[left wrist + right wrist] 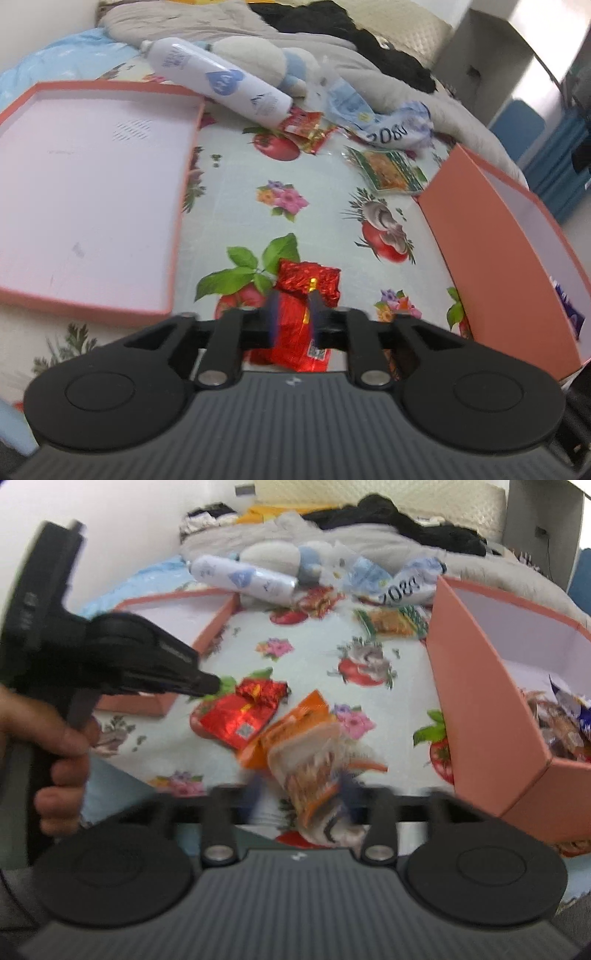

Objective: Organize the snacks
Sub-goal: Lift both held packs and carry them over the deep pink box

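So far you have only a few wrappers lying in the deep salmon-pink cardboard box point(491, 686) on the right. The crinkled red foil snack packet point(301, 317) lies on the flowered bed sheet point(314, 206) between the left tongs point(293, 314), whose pads look just clear of it; the right tongs point(303, 801) stand wide around a blurred orange-and-white snack bag point(306, 760), grip uncertain. Further packets wait far off; one crumpled white wrapper point(397, 131) shows inverted digits, otherwise nothing legible.
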The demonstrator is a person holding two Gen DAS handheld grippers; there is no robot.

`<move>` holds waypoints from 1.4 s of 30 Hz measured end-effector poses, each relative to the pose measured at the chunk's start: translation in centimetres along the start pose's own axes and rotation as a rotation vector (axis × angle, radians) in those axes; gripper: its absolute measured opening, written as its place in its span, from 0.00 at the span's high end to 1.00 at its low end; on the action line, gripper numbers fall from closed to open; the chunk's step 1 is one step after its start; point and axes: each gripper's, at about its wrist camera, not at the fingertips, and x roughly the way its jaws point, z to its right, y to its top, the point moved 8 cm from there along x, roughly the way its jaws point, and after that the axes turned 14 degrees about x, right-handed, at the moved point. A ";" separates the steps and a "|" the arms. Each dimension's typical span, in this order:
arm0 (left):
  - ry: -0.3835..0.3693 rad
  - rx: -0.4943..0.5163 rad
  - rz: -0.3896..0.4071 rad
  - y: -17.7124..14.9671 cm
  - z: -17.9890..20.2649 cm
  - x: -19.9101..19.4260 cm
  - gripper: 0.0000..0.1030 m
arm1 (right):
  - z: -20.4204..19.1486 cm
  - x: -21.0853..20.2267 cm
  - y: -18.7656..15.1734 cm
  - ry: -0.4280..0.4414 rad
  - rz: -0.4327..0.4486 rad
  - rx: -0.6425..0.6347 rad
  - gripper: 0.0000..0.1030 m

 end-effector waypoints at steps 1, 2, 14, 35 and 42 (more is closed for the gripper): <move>0.005 0.010 0.004 0.3 0.2 0.3 0.53 | -0.1 -0.1 0.3 0.013 0.017 -0.010 0.28; 0.007 0.024 0.009 0.5 0.4 0.5 0.42 | -0.2 -0.1 0.5 0.024 0.024 -0.024 0.27; -0.021 0.137 -0.068 1.2 1.8 5.0 0.32 | -0.3 4.8 1.3 0.093 -0.046 -0.194 0.15; 0.036 0.227 -0.063 1.0 2.3 6.5 0.44 | -1.7 7.9 0.9 0.151 -0.100 -0.405 0.20; 0.058 0.180 -0.022 2.3 1.6 4.4 0.44 | -1.1 7.0 1.9 0.101 -0.080 -0.337 0.40</move>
